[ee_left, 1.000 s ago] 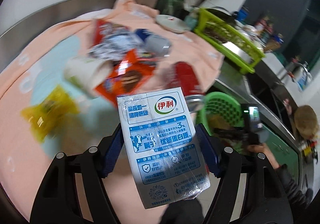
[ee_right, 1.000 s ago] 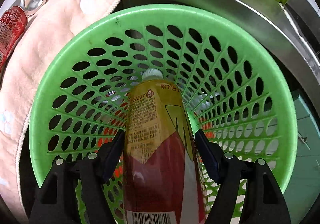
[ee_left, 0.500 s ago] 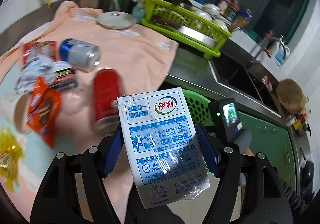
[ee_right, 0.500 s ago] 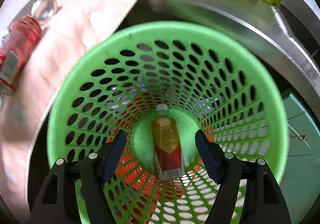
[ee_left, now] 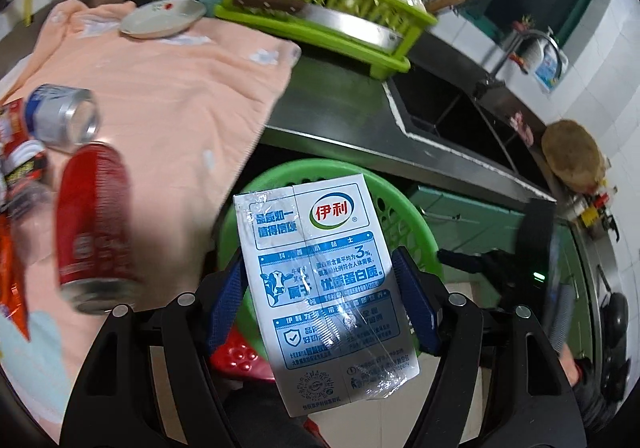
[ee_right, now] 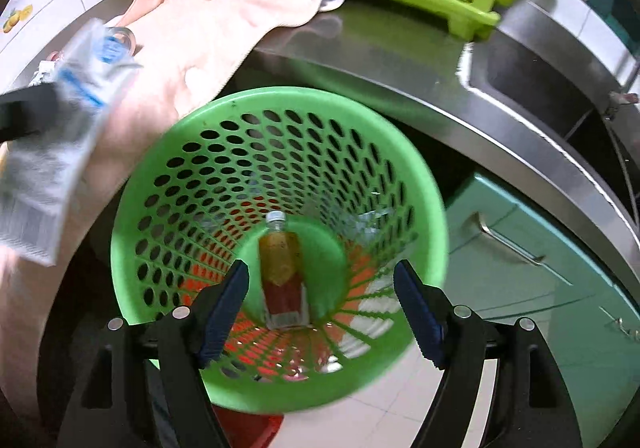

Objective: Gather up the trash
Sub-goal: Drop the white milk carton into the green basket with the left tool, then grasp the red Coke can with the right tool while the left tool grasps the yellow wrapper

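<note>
My left gripper (ee_left: 320, 288) is shut on a blue-and-white milk carton (ee_left: 320, 288) and holds it above the near rim of the green perforated trash basket (ee_left: 416, 224). The carton also shows blurred at the left of the right wrist view (ee_right: 60, 136). My right gripper (ee_right: 322, 308) is open and empty above the basket (ee_right: 168, 184). A yellow-and-red drink bottle (ee_right: 282, 272) lies on the basket's bottom. A red can (ee_left: 94, 224), a silver-blue can (ee_left: 60, 116) and wrappers (ee_left: 16, 176) lie on the peach towel (ee_left: 180, 96).
A lime dish rack (ee_left: 320, 4) and a white plate (ee_left: 162, 18) stand at the back of the steel counter (ee_left: 344, 116). A sink (ee_left: 452, 108) lies to the right. Green cabinet doors (ee_right: 532, 288) are under the counter. A red stool (ee_left: 236, 360) stands under the basket.
My left gripper has swung right with the carton, from over the towel to over the basket. My right gripper has let go of the bottle, which dropped into the basket, and has risen.
</note>
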`<state>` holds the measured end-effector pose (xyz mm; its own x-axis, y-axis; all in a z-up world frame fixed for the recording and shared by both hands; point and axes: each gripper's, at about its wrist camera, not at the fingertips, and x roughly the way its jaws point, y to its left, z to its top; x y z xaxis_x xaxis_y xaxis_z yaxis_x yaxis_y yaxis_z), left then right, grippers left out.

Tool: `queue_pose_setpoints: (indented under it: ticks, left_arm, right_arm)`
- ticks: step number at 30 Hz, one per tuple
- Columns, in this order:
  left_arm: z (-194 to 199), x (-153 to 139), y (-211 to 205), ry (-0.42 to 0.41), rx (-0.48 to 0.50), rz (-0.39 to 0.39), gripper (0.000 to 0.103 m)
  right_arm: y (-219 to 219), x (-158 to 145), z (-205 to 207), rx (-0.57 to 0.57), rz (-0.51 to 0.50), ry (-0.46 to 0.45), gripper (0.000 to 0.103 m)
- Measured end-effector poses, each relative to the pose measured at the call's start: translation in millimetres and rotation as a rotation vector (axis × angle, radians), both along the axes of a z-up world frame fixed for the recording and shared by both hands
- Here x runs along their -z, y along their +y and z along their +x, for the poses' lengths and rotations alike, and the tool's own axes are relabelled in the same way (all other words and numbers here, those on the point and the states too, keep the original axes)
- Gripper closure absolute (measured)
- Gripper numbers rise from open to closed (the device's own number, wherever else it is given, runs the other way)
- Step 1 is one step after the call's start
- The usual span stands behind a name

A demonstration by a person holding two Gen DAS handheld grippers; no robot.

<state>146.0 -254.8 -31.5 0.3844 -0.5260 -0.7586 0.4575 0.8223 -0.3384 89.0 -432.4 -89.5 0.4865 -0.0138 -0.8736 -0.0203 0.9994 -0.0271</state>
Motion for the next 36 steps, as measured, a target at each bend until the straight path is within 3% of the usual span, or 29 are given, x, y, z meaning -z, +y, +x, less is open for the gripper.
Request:
queue_pose_setpoints:
  ticks: [7, 14, 25, 36]
  left_arm:
    - [15.0, 38.9, -38.8, 0.069, 0.03, 0.046, 0.032]
    - [19.8, 60.9, -45.4, 0.123, 0.034, 0.066, 0.029]
    - [-3.4, 31.4, -1.2, 0.045, 0.0, 0.043, 0.029]
    - [-31.6, -3.7, 103.1, -0.038, -0.153, -0.01, 0.029]
  right_arm:
    - [-20.9, -4.7, -21.4, 0.043, -0.006, -0.02, 0.029]
    - [-32.8, -4.4, -32.8, 0.073, 0.001, -0.026, 0.029]
    - [-8.2, -18.0, -35.1, 0.036, 0.017, -0.062, 0.028]
    - [60.3, -43.0, -16.8, -0.074, 0.085, -0.116, 0.028]
